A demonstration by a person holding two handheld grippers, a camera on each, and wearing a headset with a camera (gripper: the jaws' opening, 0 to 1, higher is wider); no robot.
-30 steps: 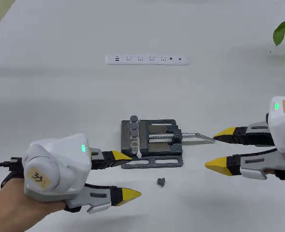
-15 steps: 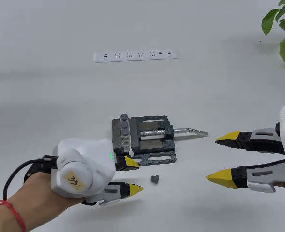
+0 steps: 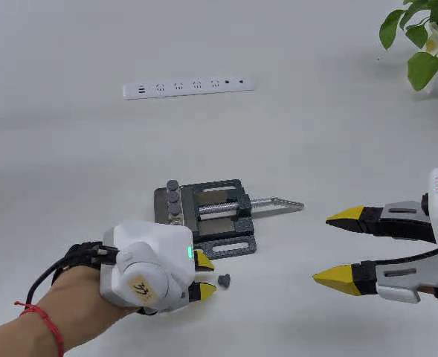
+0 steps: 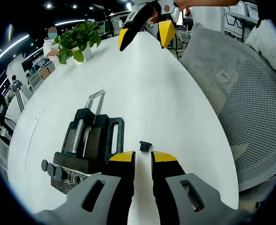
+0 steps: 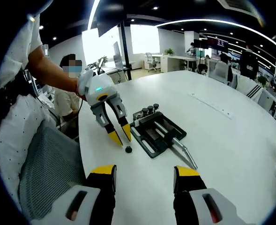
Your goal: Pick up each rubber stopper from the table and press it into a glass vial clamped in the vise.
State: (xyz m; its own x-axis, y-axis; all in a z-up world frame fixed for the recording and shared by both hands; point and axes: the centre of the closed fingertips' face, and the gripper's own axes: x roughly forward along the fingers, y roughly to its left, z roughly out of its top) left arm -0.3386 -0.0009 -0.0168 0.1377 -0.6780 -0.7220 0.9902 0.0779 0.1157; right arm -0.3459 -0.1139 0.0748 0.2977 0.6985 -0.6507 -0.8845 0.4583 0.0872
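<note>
3 vials [image 3: 175, 214] at L end of vise [image 3: 219, 221] are capped; 1 stopper [image 3: 224, 280] lies loose just in front of vise, judged last to fit. L gripper [image 3: 206, 276], jaws narrowly parted and empty, sits beside it. R gripper [image 3: 323, 248], spread wide and empty, is well R of vise.

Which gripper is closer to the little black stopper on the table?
Left. The left gripper has its tips just short of the stopper, pointing at it. The right gripper hangs well off on the other side.
</note>
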